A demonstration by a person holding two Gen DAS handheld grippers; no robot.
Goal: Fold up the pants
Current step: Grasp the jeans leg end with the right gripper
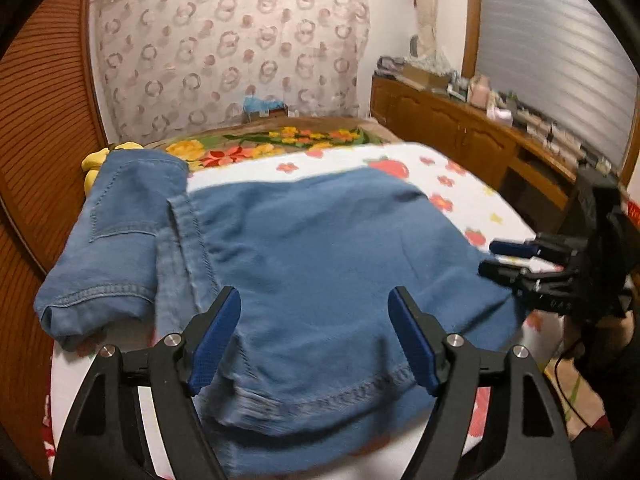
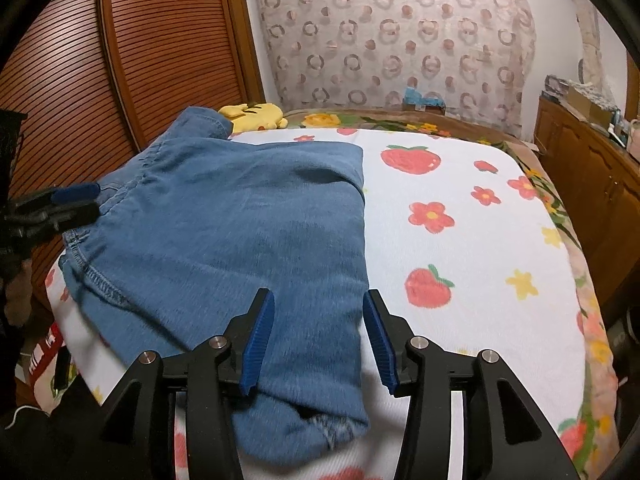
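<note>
Two grippers over the bed: left gripper [image 1: 314,336] jaws wide apart above the hemmed edge of the blue denim pants [image 1: 320,248], gripping nothing; right gripper [image 2: 318,338] parted at the pants' right edge, pads clear of cloth. Pants lie folded on strawberry-print blanket [image 2: 460,240]. Beyond, yellow plush toy [image 2: 256,114], then patterned curtain [image 2: 396,32]

A strawberry-print blanket [image 2: 460,240] covers the bed, with a yellow plush toy [image 2: 256,115] near the slatted wooden door [image 2: 80,80].
</note>
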